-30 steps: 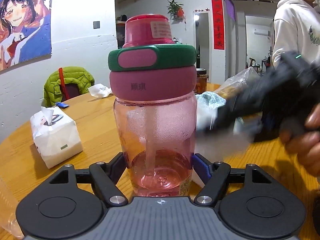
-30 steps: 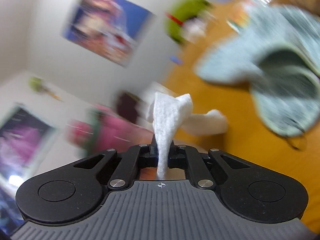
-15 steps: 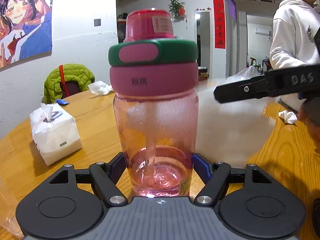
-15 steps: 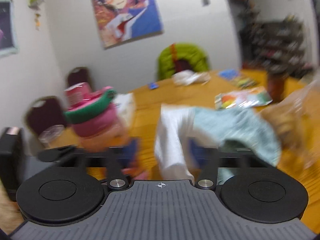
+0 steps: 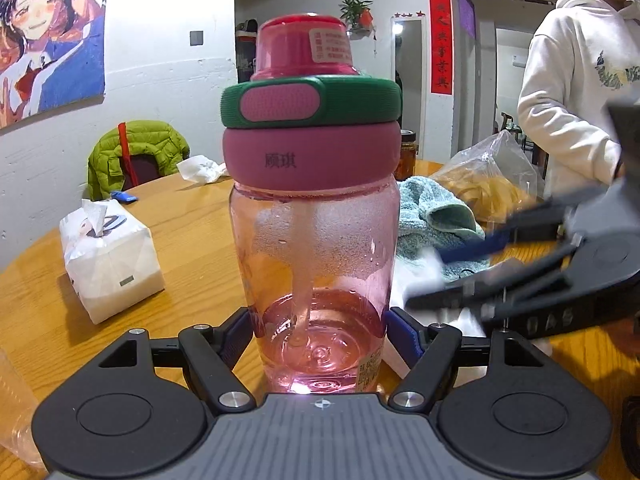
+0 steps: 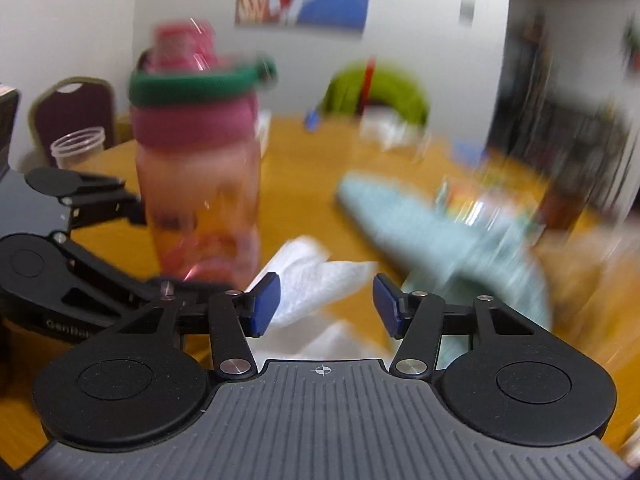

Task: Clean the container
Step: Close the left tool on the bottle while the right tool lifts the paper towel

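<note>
Right gripper (image 6: 325, 300), clamped on the tissue (image 6: 316, 280) earlier, now gapes; left gripper (image 5: 320, 336) still clasps the bottle (image 5: 316, 264).

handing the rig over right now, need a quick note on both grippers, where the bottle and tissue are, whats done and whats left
Left gripper: shut on the pink bottle, upright on the wooden table, lid on.
Right gripper: open, holding nothing, just right of the bottle.
White tissue: lies loose on the table between the right gripper's fingers, beside the bottle's base.
Done: bottle is secured.
Left: regrip the tissue and wipe the bottle; droplets show on its wall, though whether inside or outside is unclear.
</note>
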Demonstrator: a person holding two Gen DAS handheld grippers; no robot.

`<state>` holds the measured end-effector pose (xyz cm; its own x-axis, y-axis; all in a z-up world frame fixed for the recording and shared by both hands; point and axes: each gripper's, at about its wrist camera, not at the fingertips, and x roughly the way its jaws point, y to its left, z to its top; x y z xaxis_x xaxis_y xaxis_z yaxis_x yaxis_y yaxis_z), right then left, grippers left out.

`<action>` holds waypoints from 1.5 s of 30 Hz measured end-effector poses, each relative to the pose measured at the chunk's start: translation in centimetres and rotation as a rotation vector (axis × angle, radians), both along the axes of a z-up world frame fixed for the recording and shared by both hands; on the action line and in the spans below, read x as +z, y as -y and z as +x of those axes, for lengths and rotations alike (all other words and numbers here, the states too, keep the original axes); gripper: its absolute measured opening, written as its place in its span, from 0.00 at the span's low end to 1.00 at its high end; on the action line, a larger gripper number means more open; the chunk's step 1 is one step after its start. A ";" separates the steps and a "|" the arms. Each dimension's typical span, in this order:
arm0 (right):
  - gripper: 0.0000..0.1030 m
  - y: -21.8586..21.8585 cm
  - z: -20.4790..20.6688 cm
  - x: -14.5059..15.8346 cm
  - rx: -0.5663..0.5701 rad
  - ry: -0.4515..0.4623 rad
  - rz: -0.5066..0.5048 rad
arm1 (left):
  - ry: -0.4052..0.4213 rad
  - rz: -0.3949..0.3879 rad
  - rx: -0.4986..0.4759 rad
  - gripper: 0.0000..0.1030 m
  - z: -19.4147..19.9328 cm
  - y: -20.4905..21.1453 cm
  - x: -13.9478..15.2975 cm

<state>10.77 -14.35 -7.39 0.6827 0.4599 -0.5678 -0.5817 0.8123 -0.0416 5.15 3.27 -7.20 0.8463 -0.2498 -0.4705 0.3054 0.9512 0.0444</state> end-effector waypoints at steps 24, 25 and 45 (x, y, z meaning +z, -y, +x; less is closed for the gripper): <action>0.05 8.0 2.9 -0.7 -0.151 -0.293 0.676 | 0.045 -0.015 -0.160 0.67 1.1 0.0 -0.3; 0.05 8.6 3.1 -0.6 -0.147 -0.318 0.746 | 0.049 -0.015 -0.168 0.67 1.2 0.1 -0.3; 0.35 0.2 0.7 -1.0 -0.096 -0.006 -0.026 | 0.063 -0.022 -0.107 0.70 -0.6 0.2 0.2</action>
